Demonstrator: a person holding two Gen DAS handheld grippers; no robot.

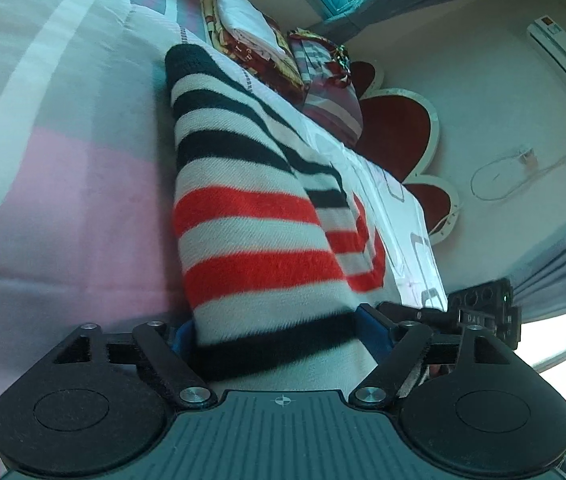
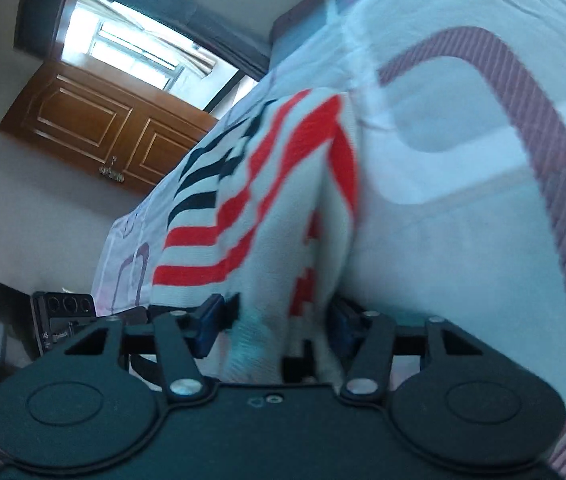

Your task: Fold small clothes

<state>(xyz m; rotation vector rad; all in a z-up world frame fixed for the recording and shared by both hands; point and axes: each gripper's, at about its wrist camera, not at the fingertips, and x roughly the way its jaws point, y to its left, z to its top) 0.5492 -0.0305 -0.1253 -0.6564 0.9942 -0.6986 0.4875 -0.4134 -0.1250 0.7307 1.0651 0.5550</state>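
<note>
A knitted sweater (image 1: 251, 208) with black, red and white stripes lies on the bed. In the left wrist view its near end runs flat and unpuckered between the blue pads (image 1: 371, 330) of my left gripper (image 1: 277, 334), filling the gap from pad to pad; the jaws stand wide and look open around it. In the right wrist view the sweater (image 2: 267, 216) is bunched into a raised fold. My right gripper (image 2: 277, 320) is shut on that bunched fabric, and its fingertips are partly hidden by the cloth.
The bed sheet (image 1: 63, 184) is pale with pink and grey bands. Folded bedding and a striped pillow (image 1: 331, 92) are stacked near the red headboard (image 1: 399, 132). A dark device (image 2: 65, 312) sits beside the bed, and a wooden door (image 2: 99, 128) stands beyond it.
</note>
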